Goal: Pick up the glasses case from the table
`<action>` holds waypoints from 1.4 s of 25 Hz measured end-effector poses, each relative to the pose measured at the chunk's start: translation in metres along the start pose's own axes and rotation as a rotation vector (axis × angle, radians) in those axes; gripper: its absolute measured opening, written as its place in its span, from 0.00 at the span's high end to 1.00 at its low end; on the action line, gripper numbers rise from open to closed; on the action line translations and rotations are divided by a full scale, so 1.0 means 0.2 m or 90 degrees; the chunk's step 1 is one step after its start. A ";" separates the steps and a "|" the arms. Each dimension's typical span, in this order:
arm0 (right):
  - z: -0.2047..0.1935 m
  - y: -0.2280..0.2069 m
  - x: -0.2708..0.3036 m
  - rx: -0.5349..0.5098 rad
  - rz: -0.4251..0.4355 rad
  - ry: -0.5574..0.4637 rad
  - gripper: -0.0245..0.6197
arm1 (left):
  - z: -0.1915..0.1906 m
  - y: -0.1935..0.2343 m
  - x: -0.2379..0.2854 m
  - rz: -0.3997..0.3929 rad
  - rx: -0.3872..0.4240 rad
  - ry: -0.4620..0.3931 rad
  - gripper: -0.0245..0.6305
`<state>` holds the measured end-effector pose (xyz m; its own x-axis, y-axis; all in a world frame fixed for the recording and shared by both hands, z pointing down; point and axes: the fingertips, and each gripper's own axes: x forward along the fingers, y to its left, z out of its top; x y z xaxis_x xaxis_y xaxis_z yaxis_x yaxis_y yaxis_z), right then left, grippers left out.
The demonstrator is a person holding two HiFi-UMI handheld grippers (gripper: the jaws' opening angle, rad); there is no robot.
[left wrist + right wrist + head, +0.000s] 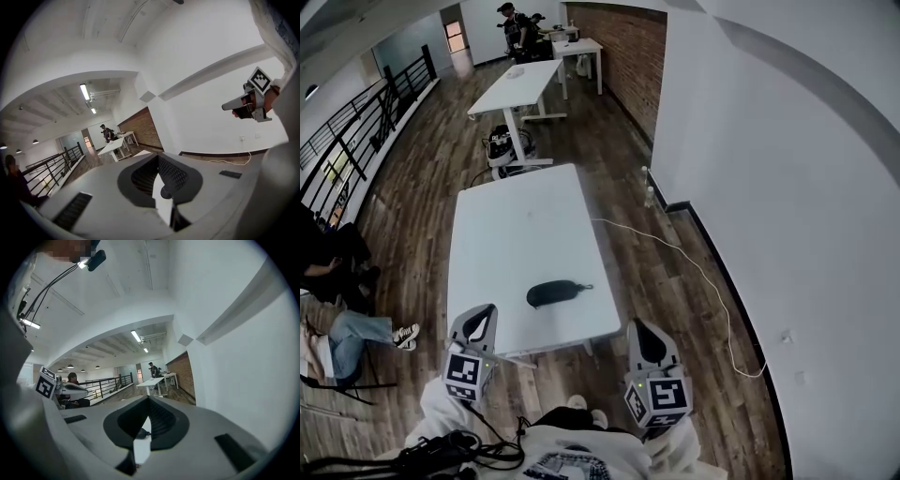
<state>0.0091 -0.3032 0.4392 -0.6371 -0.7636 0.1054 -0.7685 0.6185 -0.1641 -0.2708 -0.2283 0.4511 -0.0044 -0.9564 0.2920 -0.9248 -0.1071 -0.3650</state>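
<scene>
The black glasses case (555, 292) lies on the white table (516, 234), near its front edge and right of centre. Both grippers are held short of that front edge, apart from the case. My left gripper (489, 309) is at the front left corner, its jaws together with nothing in them. My right gripper (636, 325) is off the front right corner, also closed and empty. In the right gripper view a dark bit of the case (142, 433) shows through the slit between the jaws (149, 400). The left gripper view looks along its own closed jaws (157, 157).
A second white table (520, 82) stands farther back, with a person (517, 28) beyond it. Another person (337, 272) sits at the left by a black railing (356, 141). A white cable (703, 272) runs over the wood floor along the right wall.
</scene>
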 end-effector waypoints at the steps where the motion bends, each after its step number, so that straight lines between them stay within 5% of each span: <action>1: 0.00 0.00 0.02 -0.001 -0.001 0.002 0.96 | -0.02 0.00 0.02 -0.005 0.000 0.006 0.93; 7: 0.03 0.00 0.13 -0.013 -0.013 0.015 0.96 | -0.17 -0.02 0.23 -0.063 0.038 0.065 0.84; 12: 0.04 0.00 0.15 -0.026 -0.034 0.025 0.96 | -0.33 -0.07 0.47 -0.103 0.049 0.144 0.58; 17: 0.03 -0.10 0.05 -0.031 -0.086 0.038 0.96 | -0.51 -0.30 0.69 -0.229 0.146 0.213 0.34; 21: 0.01 -0.19 -0.04 -0.037 -0.140 0.056 0.96 | -0.68 -0.42 0.90 -0.294 0.241 0.257 0.33; 26: -0.01 -0.26 -0.15 -0.028 -0.205 0.070 0.96 | -0.88 -0.53 1.08 -0.383 0.246 0.329 0.32; 29: -0.02 -0.30 -0.20 -0.029 -0.237 0.073 0.96 | -0.99 -0.56 1.17 -0.409 0.292 0.356 0.32; 35: -0.05 -0.38 -0.26 -0.020 -0.275 0.081 0.96 | -1.09 -0.65 1.26 -0.451 0.295 0.409 0.37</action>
<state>0.0989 -0.3086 0.4564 -0.2584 -0.9253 0.2774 -0.9657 0.2548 -0.0496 -0.2338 -0.3970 0.7653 0.1524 -0.3268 0.9327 -0.5609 -0.8056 -0.1907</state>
